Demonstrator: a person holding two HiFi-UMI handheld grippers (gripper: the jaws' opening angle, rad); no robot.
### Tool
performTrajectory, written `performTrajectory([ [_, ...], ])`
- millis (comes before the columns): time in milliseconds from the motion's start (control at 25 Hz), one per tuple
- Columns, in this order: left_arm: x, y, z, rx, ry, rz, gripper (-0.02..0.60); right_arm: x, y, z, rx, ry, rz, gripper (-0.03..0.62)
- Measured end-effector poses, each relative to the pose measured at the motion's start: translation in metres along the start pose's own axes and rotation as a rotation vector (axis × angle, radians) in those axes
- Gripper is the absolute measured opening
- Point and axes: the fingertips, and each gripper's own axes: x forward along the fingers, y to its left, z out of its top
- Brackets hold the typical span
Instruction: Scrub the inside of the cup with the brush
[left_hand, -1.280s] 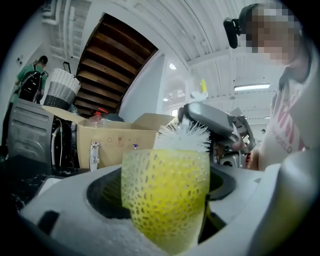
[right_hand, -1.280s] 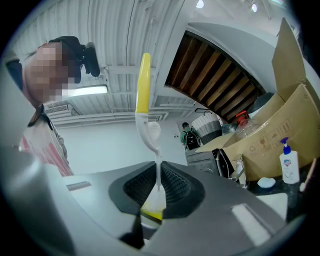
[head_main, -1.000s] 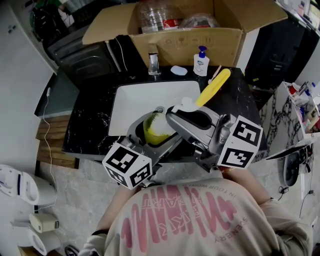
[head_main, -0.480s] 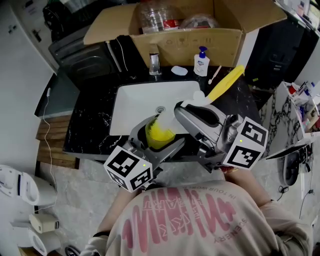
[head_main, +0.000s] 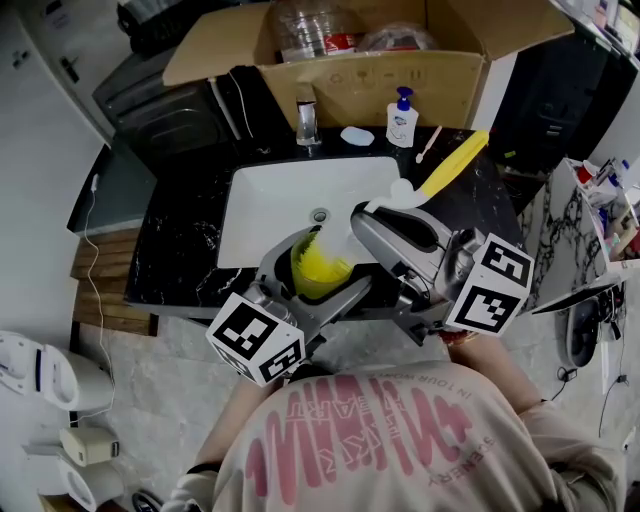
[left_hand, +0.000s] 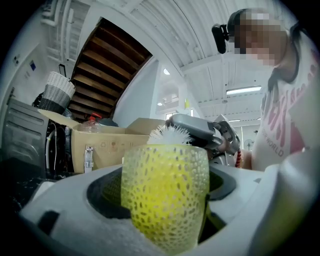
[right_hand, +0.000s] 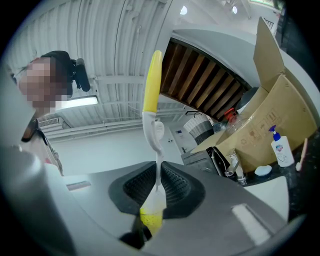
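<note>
**A:** Head view first. Where is the cup?

**B:** The cup (head_main: 322, 262) stands upright at the sink's (head_main: 262, 200) near edge, mouth up and yellow inside. The left gripper (head_main: 316, 280) has a jaw on each side of it and grips it.

**A:** And the brush?

**B:** The brush (head_main: 430, 178) slants up from the cup and away over the sink's right side. Its yellow handle ends above the sink's far right corner. The right gripper (head_main: 362, 222) clamps it low on the white neck, just right of the cup. The brush head goes down into the cup's mouth.

**A:** What else is round the sink?

**B:** Behind its far edge there is a tap (head_main: 307, 122) near the middle and a soap bottle (head_main: 402, 118) at the right corner. A box (head_main: 400, 75) stands beyond both.

**A:** Left gripper view?

**B:** The jaws press the cup's dimpled wall from both sides, and the cup fills the gap. White bristles (left_hand: 169, 135) poke above its rim, with the right gripper close behind them.

**A:** Right gripper view?

**B:** The jaws are drawn almost together on the brush's thin white neck. The handle stands up from them, white and then yellow. Just below the jaws a patch of the yellow cup shows. The sink's white basin lies at the lower right, with the tap and soap bottle on its far side.
</note>
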Motion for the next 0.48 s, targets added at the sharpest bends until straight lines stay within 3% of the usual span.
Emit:
performTrajectory([
  [480,0.001,-0.0034,0.0049,0.034,-0.007,-0.022,0.4,0.003,0.0012,-0.0063,0.03,0.013,0.012,0.044],
])
